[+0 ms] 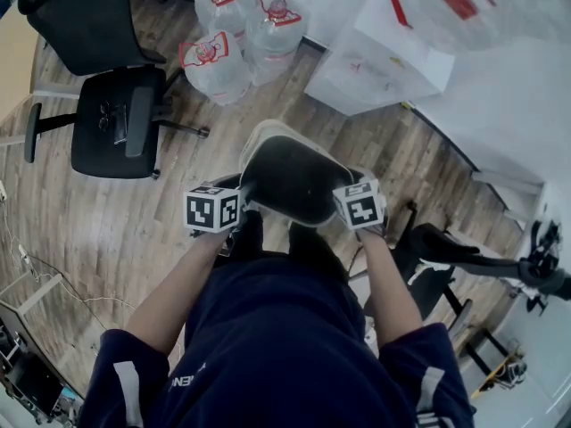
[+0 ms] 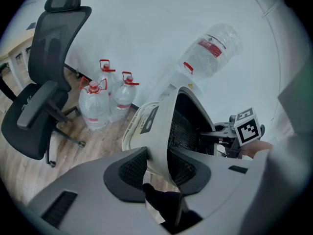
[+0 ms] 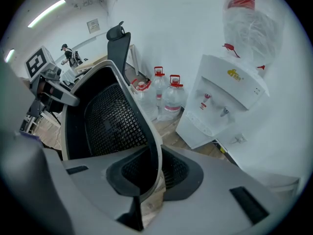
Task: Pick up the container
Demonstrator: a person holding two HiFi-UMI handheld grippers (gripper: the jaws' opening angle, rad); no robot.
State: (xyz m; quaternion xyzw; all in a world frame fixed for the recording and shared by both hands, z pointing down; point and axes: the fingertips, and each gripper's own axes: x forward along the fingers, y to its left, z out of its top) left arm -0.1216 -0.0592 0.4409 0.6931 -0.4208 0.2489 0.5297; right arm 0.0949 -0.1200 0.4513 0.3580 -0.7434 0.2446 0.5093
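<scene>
Judging by the container [image 1: 294, 181] held clear of the wooden floor [image 1: 107, 239], its wall clamped in the jaws of left gripper [image 2: 157, 166] and right gripper [image 3: 149, 173], the pick-up looks done, with only steady holding left.

3 water jugs [image 1: 217, 68], chair [image 1: 116, 123], dispenser [image 1: 384, 61] ahead; seemingly open floor [image 1: 223, 145] between.

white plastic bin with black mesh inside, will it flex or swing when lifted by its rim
Probably light: the white plastic bin with black mesh inside looks empty and thin-walled. The wall may flex where the left gripper and right gripper pinch it. Held on opposite sides, it likely will not tip much.
</scene>
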